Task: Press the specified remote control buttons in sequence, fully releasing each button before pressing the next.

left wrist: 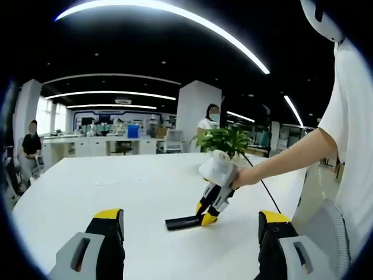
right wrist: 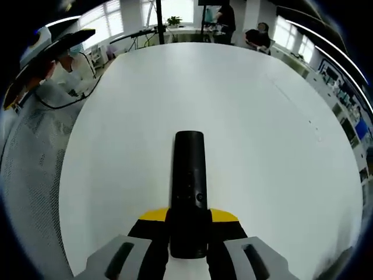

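A slim black remote control (right wrist: 189,175) lies flat on the white table (right wrist: 268,128), pointing away from me, its buttons facing up. My right gripper (right wrist: 189,217) is shut on its near end, a yellow-tipped jaw pressing each side. In the left gripper view the same right gripper (left wrist: 212,204), held by a person's hand, angles down onto the remote (left wrist: 182,222) at the table's middle. My left gripper (left wrist: 190,226) hovers above the table (left wrist: 116,186) short of the remote, its jaws wide open with nothing between them.
A potted green plant (left wrist: 224,140) stands at the table's far edge behind the right gripper. A thin black cable (left wrist: 263,186) runs down beside the person's forearm (left wrist: 285,160). People sit and stand at desks beyond the table. The person's white clothing (right wrist: 29,146) borders the table's left edge.
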Motion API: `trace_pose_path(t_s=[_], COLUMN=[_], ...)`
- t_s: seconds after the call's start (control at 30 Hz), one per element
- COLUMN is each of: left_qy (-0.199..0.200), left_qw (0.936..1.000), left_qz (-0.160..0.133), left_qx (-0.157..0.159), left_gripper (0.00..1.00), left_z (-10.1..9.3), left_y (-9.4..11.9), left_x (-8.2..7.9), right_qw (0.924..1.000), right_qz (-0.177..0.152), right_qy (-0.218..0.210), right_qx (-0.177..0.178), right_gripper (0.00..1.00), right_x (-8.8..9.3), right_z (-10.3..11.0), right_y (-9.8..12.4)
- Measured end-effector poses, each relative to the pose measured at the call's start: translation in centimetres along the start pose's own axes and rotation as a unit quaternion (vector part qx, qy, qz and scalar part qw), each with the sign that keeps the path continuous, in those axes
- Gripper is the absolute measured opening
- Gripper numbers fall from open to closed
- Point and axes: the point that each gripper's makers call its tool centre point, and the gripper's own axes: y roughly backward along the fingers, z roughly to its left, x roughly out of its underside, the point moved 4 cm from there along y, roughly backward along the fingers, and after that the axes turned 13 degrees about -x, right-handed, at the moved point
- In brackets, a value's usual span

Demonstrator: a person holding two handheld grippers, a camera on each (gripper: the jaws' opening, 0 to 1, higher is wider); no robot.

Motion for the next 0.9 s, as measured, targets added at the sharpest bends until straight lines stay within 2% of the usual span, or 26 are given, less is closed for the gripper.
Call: trace_pose_path(t_s=[0.53, 0.83, 0.9], left_qy=[-0.003, -0.002, -0.002], left_qw=[0.9999, 0.9999, 0.9999], left_qz=[0.014, 0.015, 0.015], left_qx=[0.003, 0.003, 0.003], left_gripper=[0.99, 0.99, 0.99], left_z=[0.0, 0.1, 0.1], left_y=[0.0, -0.1, -0.2], left_x=[0.8, 0.8, 0.8], right_qw=[0.9999, 0.9998, 0.9991], right_qz=[0.012, -0.001, -0.015], right_qy=[0.006, -0.011, -0.033], right_qx=[0.008, 0.017, 0.020], right_gripper=[0.22, 0.22, 0.23], right_x=[-0.5, -1.0, -1.1], right_z=[-3.4, -4.5, -4.5], right_y=[0.3, 0.4, 0.4])
